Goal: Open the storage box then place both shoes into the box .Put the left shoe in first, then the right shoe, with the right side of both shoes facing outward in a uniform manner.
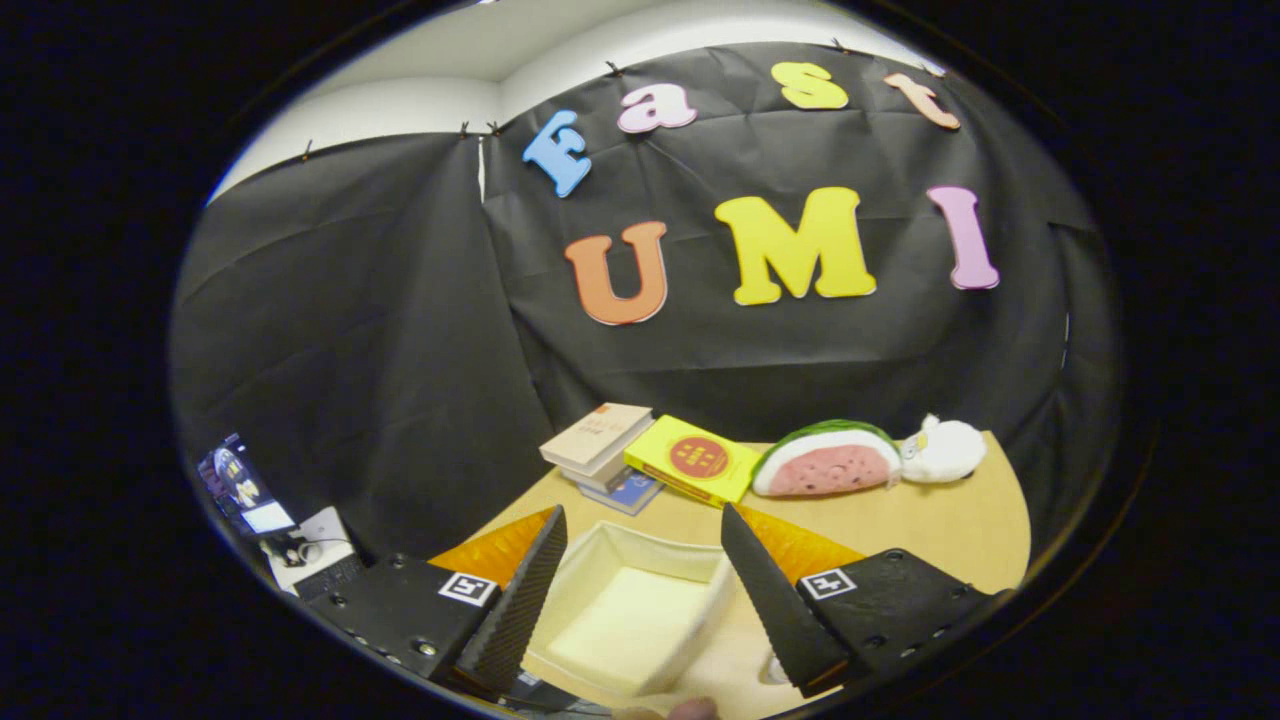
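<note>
Cream plastic marks the storage box (640, 610), which sits on the tan wooden table (950, 530) directly ahead of the gripper (640, 600), low and close, so that its open top shows in the gap between the two black fingers (520, 600). The fingers stand wide apart with nothing between their pads; neither appears to touch the box, though the left one passes close over the box's left wall and the right one stands just off its right wall. The box looks already open, its pale floor bare, and no lid can be made out. Its long axis seems to run away from the gripper, roughly along the line of the fingers, tilted a little to the left at the far end. An orange sheet (800, 545) lies flat under or beside the box, showing past both fingers. No shoe can be picked out on the table, so the next move probably calls for turning away from the box to find the left shoe. Beyond the box, well apart from it at the far edge of the table, lie a stack of books (598, 440), a yellow box (695, 460), a watermelon-slice toy (828, 460) and a white plush toy (942, 450). Something rounded, perhaps a fingertip, sits at the near edge below the box.
</note>
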Motion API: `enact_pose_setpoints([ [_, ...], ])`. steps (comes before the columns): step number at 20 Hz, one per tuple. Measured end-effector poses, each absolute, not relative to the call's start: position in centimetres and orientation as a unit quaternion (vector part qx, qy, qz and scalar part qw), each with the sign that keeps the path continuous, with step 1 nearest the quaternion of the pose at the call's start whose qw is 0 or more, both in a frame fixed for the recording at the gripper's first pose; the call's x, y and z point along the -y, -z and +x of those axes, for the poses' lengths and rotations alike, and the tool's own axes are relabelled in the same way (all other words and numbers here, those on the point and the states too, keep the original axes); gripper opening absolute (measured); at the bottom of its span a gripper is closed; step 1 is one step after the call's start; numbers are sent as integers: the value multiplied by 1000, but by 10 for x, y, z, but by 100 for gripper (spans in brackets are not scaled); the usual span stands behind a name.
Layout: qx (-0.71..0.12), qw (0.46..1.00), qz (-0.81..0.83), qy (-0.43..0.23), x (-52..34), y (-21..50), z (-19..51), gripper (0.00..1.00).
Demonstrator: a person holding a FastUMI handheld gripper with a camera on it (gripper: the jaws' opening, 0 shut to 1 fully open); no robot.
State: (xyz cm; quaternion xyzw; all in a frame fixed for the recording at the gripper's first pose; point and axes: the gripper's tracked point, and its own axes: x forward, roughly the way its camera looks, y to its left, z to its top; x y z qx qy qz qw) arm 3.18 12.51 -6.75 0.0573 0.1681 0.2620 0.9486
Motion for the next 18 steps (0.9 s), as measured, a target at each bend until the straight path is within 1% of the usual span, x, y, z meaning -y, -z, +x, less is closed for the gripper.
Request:
enact_pose_setpoints([
  [3,-162,958,35,-233,-59,84,49,94],
  [8,-231,954,18,-191,21,167,60,94],
  [12,-329,925,50,-181,37,257,62,94],
  [18,-417,892,65,-159,31,334,78,94],
])
